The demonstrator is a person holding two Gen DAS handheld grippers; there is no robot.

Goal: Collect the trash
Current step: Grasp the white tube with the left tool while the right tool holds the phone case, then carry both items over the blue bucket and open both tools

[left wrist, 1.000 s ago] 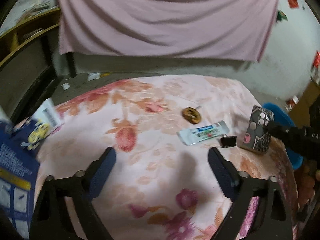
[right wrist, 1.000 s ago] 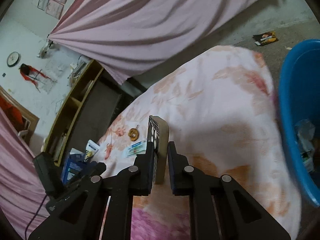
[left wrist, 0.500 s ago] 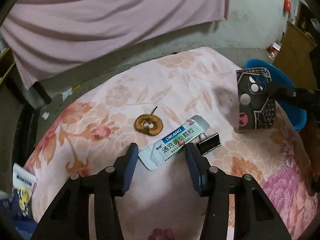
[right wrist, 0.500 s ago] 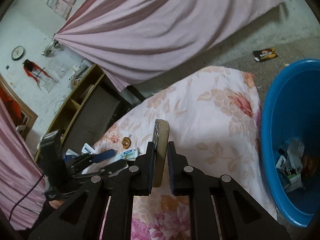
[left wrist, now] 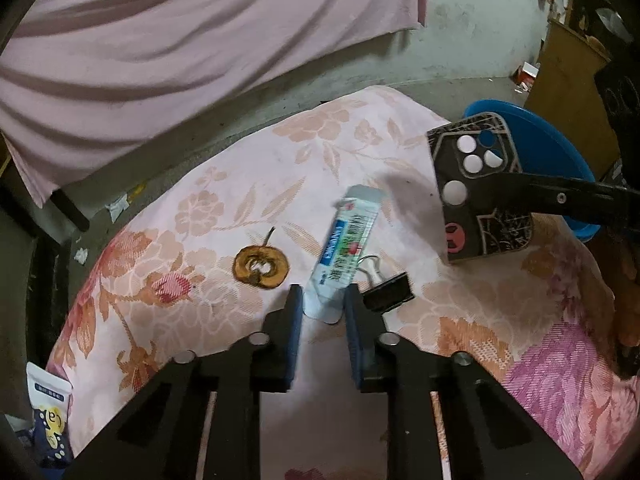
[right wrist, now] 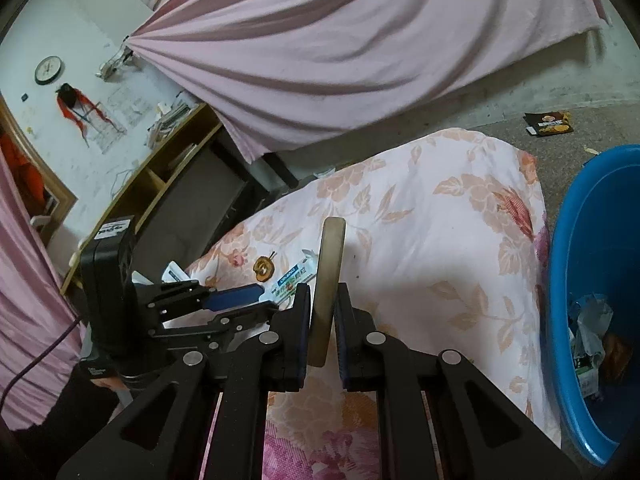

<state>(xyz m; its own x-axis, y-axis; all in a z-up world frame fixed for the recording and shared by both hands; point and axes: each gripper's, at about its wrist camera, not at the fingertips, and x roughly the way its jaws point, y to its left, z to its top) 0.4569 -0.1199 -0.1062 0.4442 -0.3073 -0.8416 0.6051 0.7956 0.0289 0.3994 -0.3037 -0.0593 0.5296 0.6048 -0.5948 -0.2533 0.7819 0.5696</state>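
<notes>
Floral bedspread [left wrist: 248,184], sachet's [left wrist: 344,252] near end between closing left gripper [left wrist: 320,306] fingers [left wrist: 294,312]

So the trash here: a long white sachet [left wrist: 345,254] with blue and green print lies flat on the floral bedspread [left wrist: 224,208], its near end right between the pads of the left hand-held gripper [left wrist: 320,304], whose jaws are closing on it. Just left of it sits a dried-out brown fruit slice [left wrist: 261,267] with a little stem sticking up. A black binder clip [left wrist: 390,293] lies touching the sachet's right side. A dark patterned phone case [left wrist: 482,192] with round camera cutouts is held upright off the bedspread, pinched edge-on in the right hand-held gripper [right wrist: 323,312]. The blue basin [right wrist: 580,280] beside the bed already has some crumpled wrappers [right wrist: 590,332] in it.
</notes>
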